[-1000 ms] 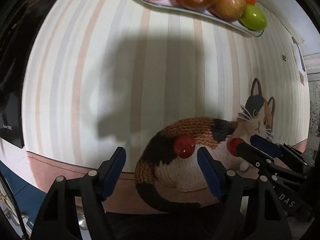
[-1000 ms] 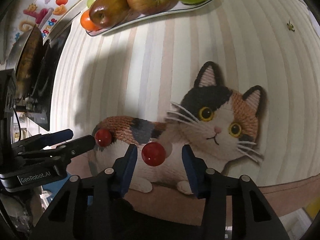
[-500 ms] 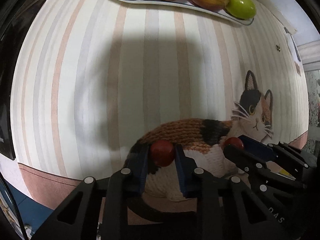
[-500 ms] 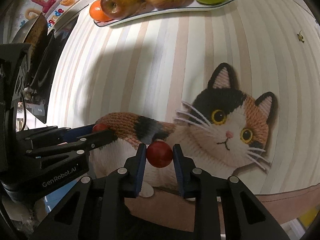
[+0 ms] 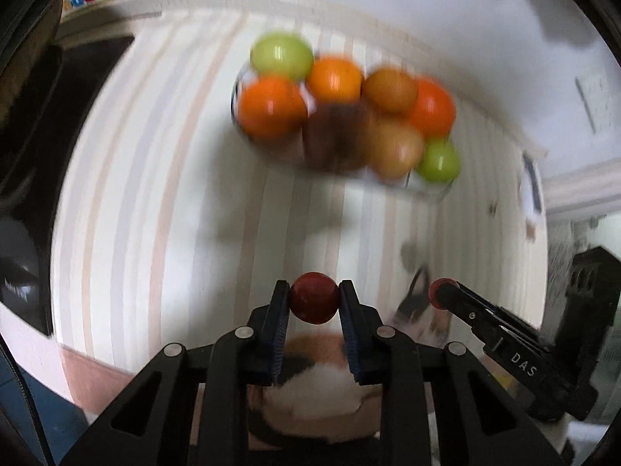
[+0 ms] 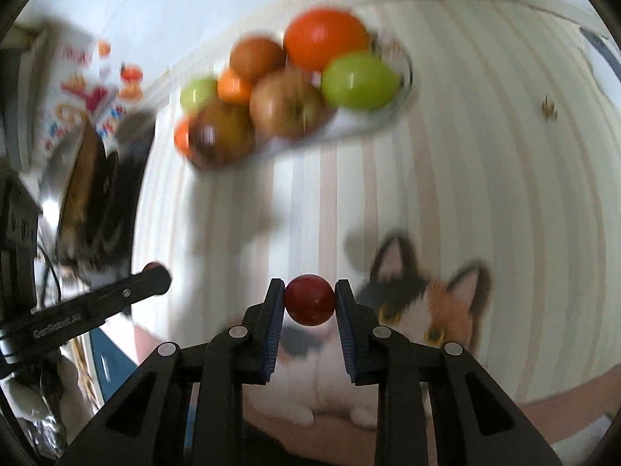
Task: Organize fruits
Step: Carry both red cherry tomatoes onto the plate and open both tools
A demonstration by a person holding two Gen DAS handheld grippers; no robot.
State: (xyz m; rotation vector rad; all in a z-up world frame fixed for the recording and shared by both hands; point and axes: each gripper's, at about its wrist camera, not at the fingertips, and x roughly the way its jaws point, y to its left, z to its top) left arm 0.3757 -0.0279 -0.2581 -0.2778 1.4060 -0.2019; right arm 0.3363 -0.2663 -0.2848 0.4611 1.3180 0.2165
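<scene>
My left gripper (image 5: 314,298) is shut on a small red round fruit (image 5: 314,296), held above the striped tablecloth. My right gripper (image 6: 309,299) is shut on a second small red round fruit (image 6: 309,299). Each gripper shows in the other's view, the right one (image 5: 440,294) at the left view's right side, the left one (image 6: 157,272) at the right view's left. Ahead stands a plate (image 6: 372,122) piled with oranges (image 5: 271,110), apples (image 6: 285,103) and green fruits (image 6: 359,81). The frames are motion-blurred.
The tablecloth (image 5: 174,194) has pastel stripes and a calico cat picture (image 6: 427,303) under the grippers. A dark pan-like object (image 6: 93,178) sits at the table's left edge. A white wall with colourful stickers (image 6: 89,89) lies behind the plate.
Both grippers closed on the red fruits, lifted them off the cloth and moved up. The fruit plate now sits nearer the middle of both views.
</scene>
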